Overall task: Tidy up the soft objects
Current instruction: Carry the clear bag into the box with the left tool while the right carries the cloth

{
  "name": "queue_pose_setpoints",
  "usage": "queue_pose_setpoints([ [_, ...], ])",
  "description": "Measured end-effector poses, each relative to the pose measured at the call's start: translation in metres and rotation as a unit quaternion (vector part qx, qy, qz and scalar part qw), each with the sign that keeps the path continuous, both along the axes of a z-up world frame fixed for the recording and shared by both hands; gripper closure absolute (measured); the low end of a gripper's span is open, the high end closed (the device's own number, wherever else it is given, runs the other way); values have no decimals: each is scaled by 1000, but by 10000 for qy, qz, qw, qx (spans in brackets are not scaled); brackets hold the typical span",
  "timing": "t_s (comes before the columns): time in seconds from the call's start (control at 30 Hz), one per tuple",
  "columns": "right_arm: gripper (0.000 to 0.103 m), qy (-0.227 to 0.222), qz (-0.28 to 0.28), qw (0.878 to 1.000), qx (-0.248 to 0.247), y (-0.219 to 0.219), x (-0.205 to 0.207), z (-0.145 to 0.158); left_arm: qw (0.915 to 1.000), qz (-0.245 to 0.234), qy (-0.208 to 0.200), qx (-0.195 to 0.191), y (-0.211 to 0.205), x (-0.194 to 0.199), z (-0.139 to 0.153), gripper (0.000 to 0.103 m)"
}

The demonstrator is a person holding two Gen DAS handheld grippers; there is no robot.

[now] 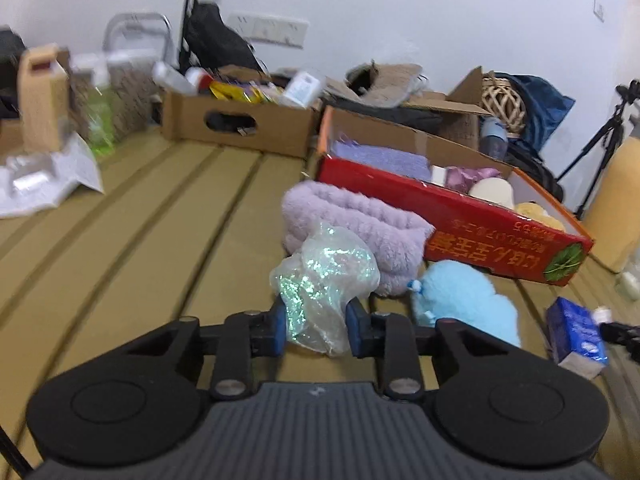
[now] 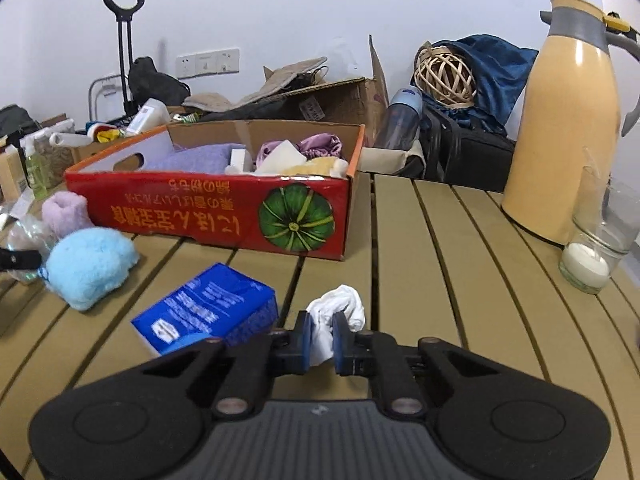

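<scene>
On the slatted table [image 2: 420,240], the left gripper [image 1: 316,320] was seen clamped on a glittery bag [image 1: 326,280], with a lilac plush [image 1: 352,224] just behind and a blue plush [image 1: 464,296] beside it. The right gripper [image 2: 320,338] was pinched on a white cloth [image 2: 340,308], next to a blue pack [image 2: 208,308]. A red box [image 2: 224,216], part-filled with soft items, stood behind.

Glossy crinkled plastic bag [image 1: 324,280], fluffy lilac plush [image 1: 352,220], matt slatted table [image 1: 160,220].
</scene>
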State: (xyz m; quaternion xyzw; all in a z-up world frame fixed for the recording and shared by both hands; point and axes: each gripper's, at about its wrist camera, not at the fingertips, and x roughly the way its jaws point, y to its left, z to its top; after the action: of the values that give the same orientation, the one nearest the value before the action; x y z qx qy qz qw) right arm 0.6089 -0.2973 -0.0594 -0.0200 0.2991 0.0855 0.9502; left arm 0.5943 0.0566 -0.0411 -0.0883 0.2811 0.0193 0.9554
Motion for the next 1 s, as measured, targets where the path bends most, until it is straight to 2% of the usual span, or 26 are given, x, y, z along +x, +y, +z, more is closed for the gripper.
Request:
queue_pose_setpoints([
  [0.07,94,-93,-117,9999,-62,-2,-9,2,9996,165,-212,129,-1,-20,11,75],
  [0.13,94,-266,-277,9992,-74,-6,-27,10,9990,147,-411,83,-1,-49,23,75],
  [0.27,94,-603,-329,9970,366,-14,-87,32,9984,-128,-548,-91,-12,-114,45,75],
  [0.4,94,-872,37,9922,887,-10,-151,61,9949,-421,-918,-84,-29,-173,71,75],
  [0.47,94,-1013,368,9904,862,1,-178,75,9924,-500,-1119,-55,-36,-193,82,75],
  [0.57,93,-1132,736,9882,729,15,-203,85,9900,-570,-1293,9,-46,-213,92,75],
  [0.8,93,-1340,1014,9824,811,26,-254,103,9855,-784,-1502,42,-58,-252,106,74],
  [1.0,93,-1443,1153,9798,762,33,-265,111,9842,-908,-1520,37,-58,-256,106,74],
])
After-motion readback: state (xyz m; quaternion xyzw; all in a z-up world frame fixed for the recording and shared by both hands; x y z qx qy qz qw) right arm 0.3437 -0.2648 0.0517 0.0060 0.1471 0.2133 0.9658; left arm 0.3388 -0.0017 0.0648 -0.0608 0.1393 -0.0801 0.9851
